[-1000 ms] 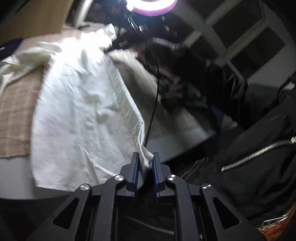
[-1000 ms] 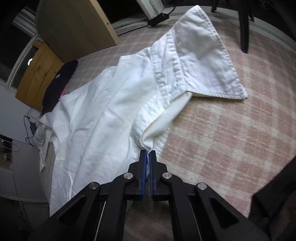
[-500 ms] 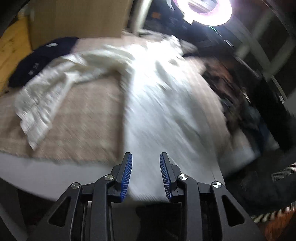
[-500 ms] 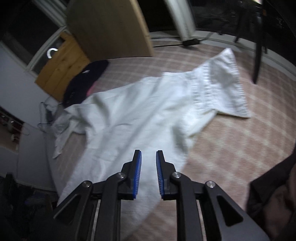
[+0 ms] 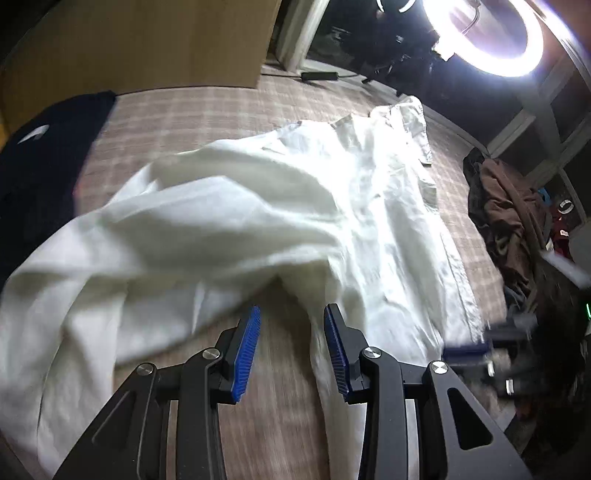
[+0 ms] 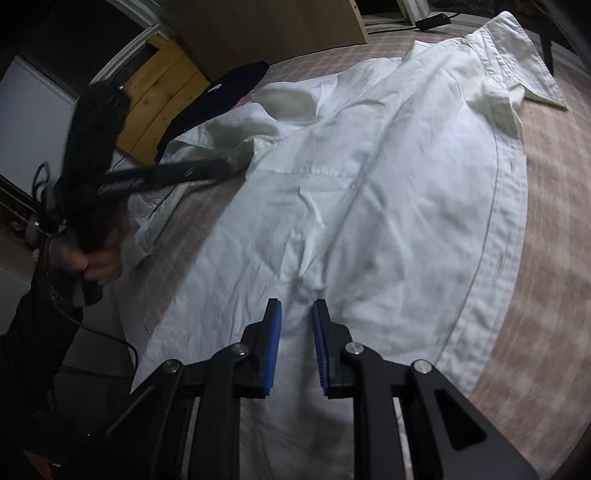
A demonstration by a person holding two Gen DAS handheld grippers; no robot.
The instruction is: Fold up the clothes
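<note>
A white button-up shirt (image 5: 280, 214) lies spread on a plaid pink-beige cover (image 5: 192, 110), its collar at the far end and one sleeve bunched toward the near left. My left gripper (image 5: 291, 314) is open, hovering just short of the rumpled sleeve fold, with bare cover between its fingers. In the right wrist view the white shirt (image 6: 369, 192) fills the middle; my right gripper (image 6: 297, 308) is open above the lower body of the shirt, holding nothing. The left gripper (image 6: 236, 166) shows there too, blurred, reaching in at the sleeve, held by a hand (image 6: 99, 258).
A dark navy garment (image 5: 40, 155) lies at the far left of the cover. A brown pile of clothes (image 5: 509, 214) sits at the right edge. A ring light (image 5: 484, 33) glares at the top right. A wooden board (image 6: 258, 26) stands behind the bed.
Both grippers were shut on shirt edges one second ago; both have let go and stand open. The left has swung toward the sleeve, the right has moved over the shirt's body.
</note>
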